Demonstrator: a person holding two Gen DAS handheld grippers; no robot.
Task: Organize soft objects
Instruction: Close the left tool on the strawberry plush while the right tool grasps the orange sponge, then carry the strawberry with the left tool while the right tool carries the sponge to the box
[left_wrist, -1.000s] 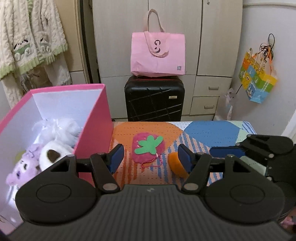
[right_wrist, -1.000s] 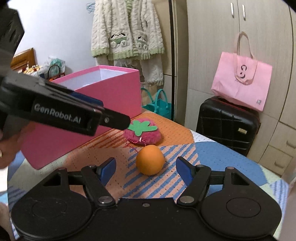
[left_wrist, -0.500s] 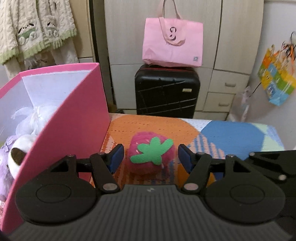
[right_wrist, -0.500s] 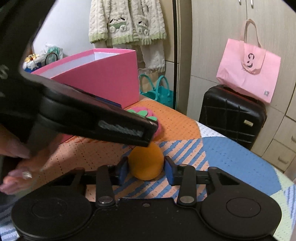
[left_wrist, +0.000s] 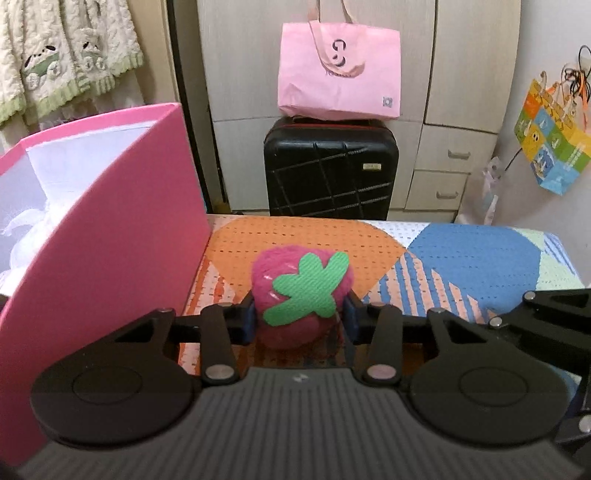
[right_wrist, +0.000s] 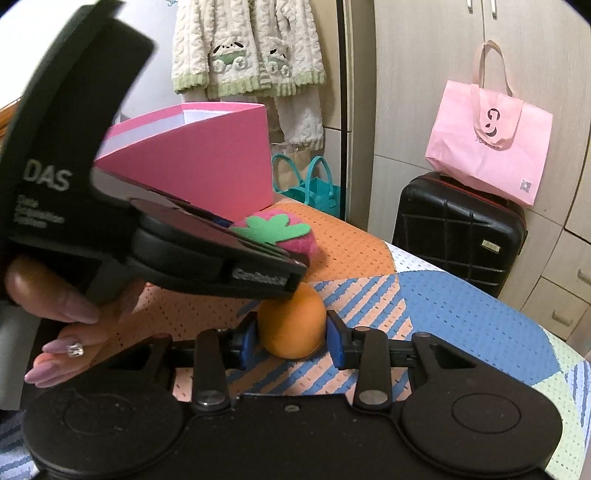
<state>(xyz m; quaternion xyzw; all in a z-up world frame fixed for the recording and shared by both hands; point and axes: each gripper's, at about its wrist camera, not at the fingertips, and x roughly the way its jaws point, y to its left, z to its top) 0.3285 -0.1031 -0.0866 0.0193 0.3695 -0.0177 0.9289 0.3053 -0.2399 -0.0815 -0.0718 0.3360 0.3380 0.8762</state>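
Observation:
A pink plush strawberry (left_wrist: 301, 291) with a green felt leaf lies on the patterned tablecloth (left_wrist: 472, 258), beside the pink box (left_wrist: 110, 240). My left gripper (left_wrist: 299, 317) is closing on the strawberry, and both blue pads press its sides. In the right wrist view an orange soft ball (right_wrist: 291, 325) sits between the pads of my right gripper (right_wrist: 291, 339), whose jaws are closing and touch it on both sides. The strawberry (right_wrist: 280, 232) shows there behind the left gripper's black housing, which hides the top of the ball. A white plush toy (left_wrist: 22, 229) shows inside the box.
A person's hand (right_wrist: 62, 325) holds the left gripper. Beyond the table's far edge stand a black suitcase (left_wrist: 330, 170) with a pink tote bag (left_wrist: 340, 70) on it, and cupboards. A colourful bag (left_wrist: 554, 136) hangs at the right. A teal bag (right_wrist: 314, 184) sits on the floor.
The left gripper came forward and down over the strawberry, then its jaws closed onto it. The right jaws closed from wide apart onto the orange ball.

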